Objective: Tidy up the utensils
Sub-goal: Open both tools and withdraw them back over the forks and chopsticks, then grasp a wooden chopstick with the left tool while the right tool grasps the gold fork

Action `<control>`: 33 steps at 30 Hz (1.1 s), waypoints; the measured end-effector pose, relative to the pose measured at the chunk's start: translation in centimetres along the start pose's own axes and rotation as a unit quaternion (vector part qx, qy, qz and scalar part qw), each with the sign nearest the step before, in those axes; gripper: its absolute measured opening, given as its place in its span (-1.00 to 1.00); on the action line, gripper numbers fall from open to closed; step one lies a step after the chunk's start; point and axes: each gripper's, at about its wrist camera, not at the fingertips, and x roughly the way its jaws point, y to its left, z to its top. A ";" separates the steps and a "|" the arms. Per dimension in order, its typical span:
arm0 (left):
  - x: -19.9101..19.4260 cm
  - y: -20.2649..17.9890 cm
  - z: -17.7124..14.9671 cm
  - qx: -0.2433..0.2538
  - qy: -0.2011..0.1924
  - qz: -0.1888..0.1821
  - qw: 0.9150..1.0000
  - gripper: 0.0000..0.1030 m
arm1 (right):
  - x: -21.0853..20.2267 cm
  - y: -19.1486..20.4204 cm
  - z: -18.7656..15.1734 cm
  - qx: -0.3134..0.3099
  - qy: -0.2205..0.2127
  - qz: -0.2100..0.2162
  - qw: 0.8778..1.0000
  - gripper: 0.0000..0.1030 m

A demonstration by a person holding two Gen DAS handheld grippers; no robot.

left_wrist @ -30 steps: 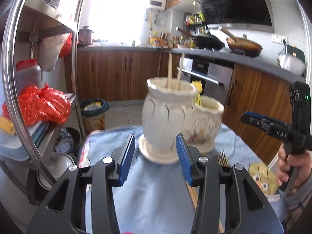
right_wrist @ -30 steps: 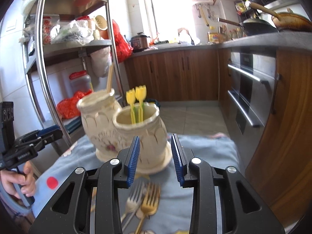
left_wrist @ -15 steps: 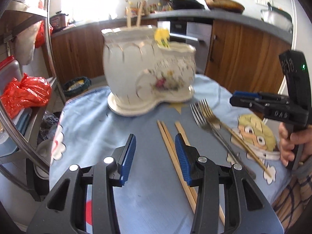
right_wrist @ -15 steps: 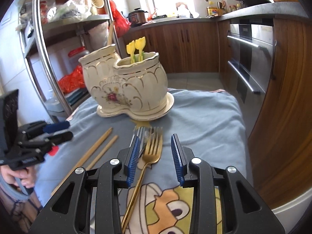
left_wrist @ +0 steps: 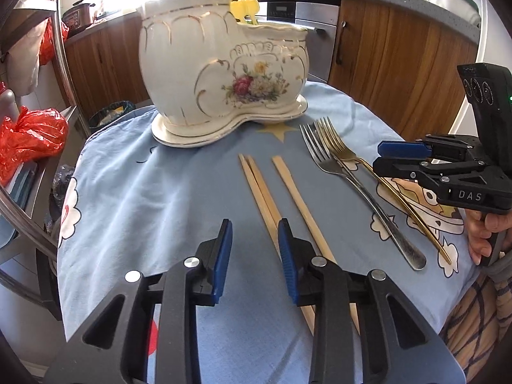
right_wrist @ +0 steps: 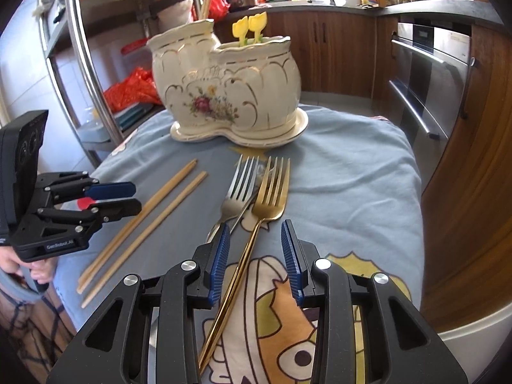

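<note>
A white floral ceramic utensil holder (left_wrist: pixel 224 73) (right_wrist: pixel 230 92) with two compartments stands at the far side of the blue cloth; chopsticks stick out of the taller one, yellow-topped picks out of the lower. Three wooden chopsticks (left_wrist: pixel 272 201) (right_wrist: pixel 150 217), a silver fork (left_wrist: pixel 348 179) (right_wrist: pixel 236 192) and a gold fork (left_wrist: pixel 377 176) (right_wrist: pixel 265 204) lie on the cloth. My left gripper (left_wrist: pixel 252 249) is open and empty, just above the chopsticks' near part. My right gripper (right_wrist: pixel 256 256) is open and empty, straddling the gold fork's handle.
The table is covered by a blue cartoon cloth (left_wrist: pixel 144 198). A metal shelf rack (left_wrist: pixel 60 48) with red bags stands at the left. Wooden kitchen cabinets and an oven (right_wrist: pixel 428 73) lie beyond the table. The table edge drops off at the right (right_wrist: pixel 416 192).
Both grippers have pulled back from the holder and tilted down toward the cloth. The chopsticks and forks came into view beneath them. Both stayed open.
</note>
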 end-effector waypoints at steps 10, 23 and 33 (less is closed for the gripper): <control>0.8 0.2 0.2 -0.003 0.017 0.004 1.000 -0.43 | 0.5 0.4 -0.1 -0.007 0.021 -0.003 1.000 -0.31; 1.3 0.7 1.2 0.032 0.056 -0.006 0.998 -0.50 | 0.5 0.5 -0.5 -0.053 0.062 -0.006 0.997 -0.60; 2.0 1.7 2.6 0.108 0.142 -0.003 0.984 -0.50 | 0.9 -1.8 1.2 -0.105 0.157 -0.016 0.982 -0.61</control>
